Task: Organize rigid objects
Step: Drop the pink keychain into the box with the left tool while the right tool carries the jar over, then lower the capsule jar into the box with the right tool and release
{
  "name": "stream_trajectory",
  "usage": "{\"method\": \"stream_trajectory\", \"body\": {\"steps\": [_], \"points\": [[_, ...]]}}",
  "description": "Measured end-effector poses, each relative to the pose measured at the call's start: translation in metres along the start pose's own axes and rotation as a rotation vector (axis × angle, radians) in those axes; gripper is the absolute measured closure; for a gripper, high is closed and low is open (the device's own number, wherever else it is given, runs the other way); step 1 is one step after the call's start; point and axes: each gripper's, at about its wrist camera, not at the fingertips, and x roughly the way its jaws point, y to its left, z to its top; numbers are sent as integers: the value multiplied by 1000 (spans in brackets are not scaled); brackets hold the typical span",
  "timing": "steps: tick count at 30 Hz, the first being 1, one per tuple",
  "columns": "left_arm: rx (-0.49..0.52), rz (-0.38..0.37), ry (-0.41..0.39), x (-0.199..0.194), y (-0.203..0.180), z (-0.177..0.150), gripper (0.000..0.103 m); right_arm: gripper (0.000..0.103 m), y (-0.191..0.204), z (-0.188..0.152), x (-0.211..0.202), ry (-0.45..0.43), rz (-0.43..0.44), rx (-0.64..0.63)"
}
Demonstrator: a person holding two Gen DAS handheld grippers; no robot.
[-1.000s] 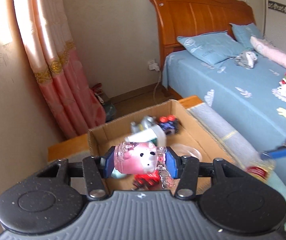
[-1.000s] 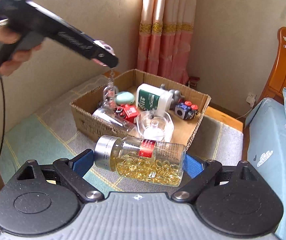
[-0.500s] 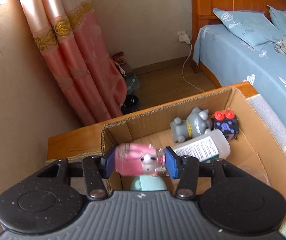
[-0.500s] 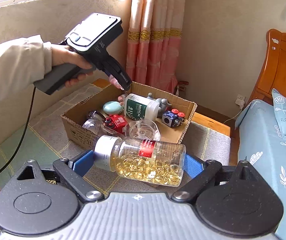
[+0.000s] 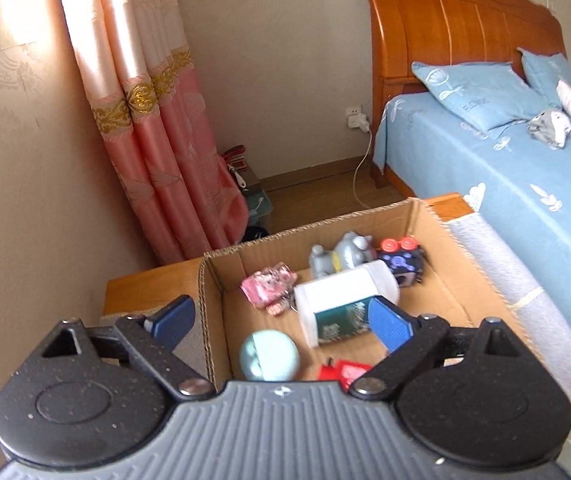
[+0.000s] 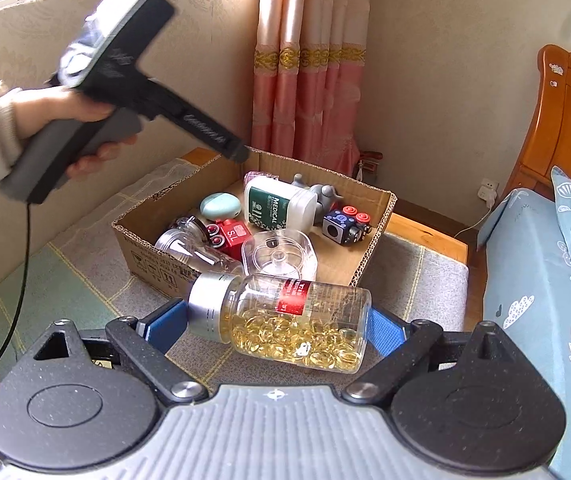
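Observation:
A cardboard box (image 5: 425, 216) stands on the cloth-covered table. My left gripper (image 5: 281, 320) hovers over its near left corner, its jaws opening, with nothing held between them. The pink bear toy (image 5: 269, 286) lies loose in the box's far left corner, beside a white medical bottle (image 5: 345, 304). In the right wrist view a hand holds the left gripper (image 6: 241, 154) above the box (image 6: 381, 216). My right gripper (image 6: 277, 328) is shut on a clear bottle of yellow capsules (image 6: 285, 320), held sideways in front of the box.
The box also holds a grey figure (image 5: 341, 254), a dark cube with red buttons (image 5: 401, 260), a mint round case (image 5: 269, 356), a red toy (image 6: 231, 234) and clear jars (image 6: 281, 256). A blue bed (image 5: 505, 168) lies right; a pink curtain (image 5: 157, 152) hangs behind.
The left gripper swung over the box and opened; the pink bear toy left its jaws and now lies inside. The right gripper kept the capsule bottle and barely moved.

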Motion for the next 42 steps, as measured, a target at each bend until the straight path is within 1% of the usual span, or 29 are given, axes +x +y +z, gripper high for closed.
{"method": "stream_trajectory", "body": {"steps": [2, 4, 7, 11, 13, 15, 19, 23, 27, 32, 39, 42], "points": [[-8, -15, -21, -14, -3, -10, 7, 7, -3, 2, 2, 3, 7, -5], [-15, -15, -40, -27, -6, -23, 3, 7, -6, 6, 5, 7, 4, -9], [-19, -4, -62, -45, -13, -44, 3, 7, -10, 11, 12, 15, 1, -9], [-50, 43, -75, -61, -18, -70, 3, 7, -15, 21, 23, 27, 4, -8], [-88, 73, -93, -69, -19, -84, 3, 7, -16, 27, 29, 33, 0, -15], [-96, 78, -91, -74, -20, -95, 3, 7, -17, 31, 34, 38, -3, -24], [-113, 78, -61, -82, -24, -116, 3, 7, -19, 42, 46, 47, -11, -32], [-151, 71, -46, -86, -24, -127, 3, 7, -25, 58, 64, 63, -18, -15], [-151, 110, -49, -91, -25, -133, 3, 7, -30, 75, 85, 85, -29, -12], [-188, 114, -41, -98, -21, -144, 3, 7, -36, 94, 122, 140, -12, 37], [-204, 137, -29, -107, -18, -156, 3, 7, -35, 104, 162, 220, -2, 56], [-212, 141, -30, -111, -18, -158, 3, 7, -33, 104, 173, 229, -14, 67]]}}
